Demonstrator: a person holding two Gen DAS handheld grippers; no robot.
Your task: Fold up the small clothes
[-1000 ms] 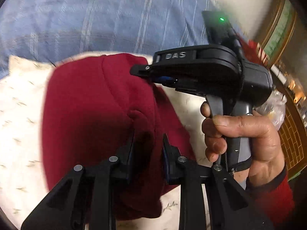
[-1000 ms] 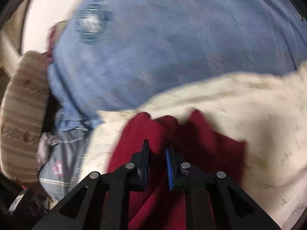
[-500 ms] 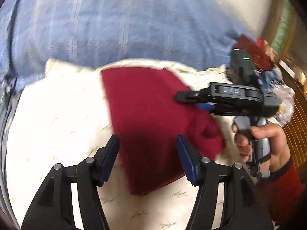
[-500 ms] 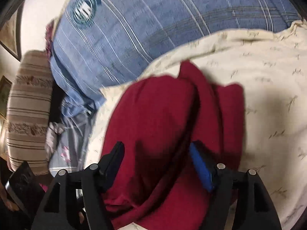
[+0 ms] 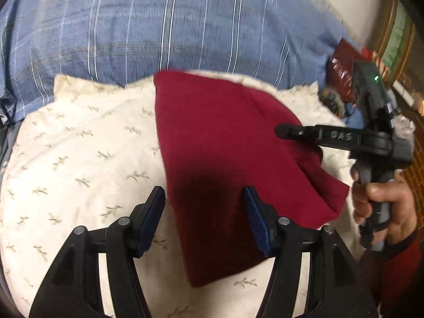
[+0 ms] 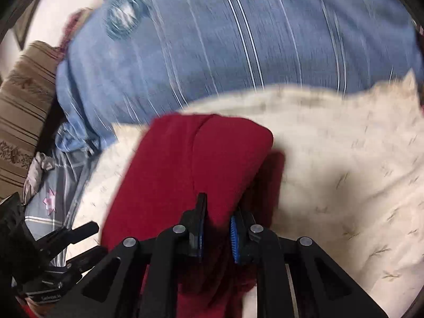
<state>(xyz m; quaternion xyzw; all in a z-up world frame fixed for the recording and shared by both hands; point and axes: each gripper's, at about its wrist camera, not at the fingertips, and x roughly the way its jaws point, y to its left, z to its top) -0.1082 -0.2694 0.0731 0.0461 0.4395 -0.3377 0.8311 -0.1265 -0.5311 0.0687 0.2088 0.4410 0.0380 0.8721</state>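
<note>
the red garment is soft and limp on the cream sheet; the right gripper pinches its near edge, the left gripper is spread wide; better to take hold at a corner.

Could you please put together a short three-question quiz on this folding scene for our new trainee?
1. True or false: the left gripper is clamped on the red garment.
2. Which gripper pinches a fold of the garment? A) left B) right C) neither
3. Fill in: the garment lies on a cream ____ printed with small sprigs.

Key:
1. False; its jaws stand wide open.
2. B; the right gripper is closed on red fabric.
3. Cloth.
</note>
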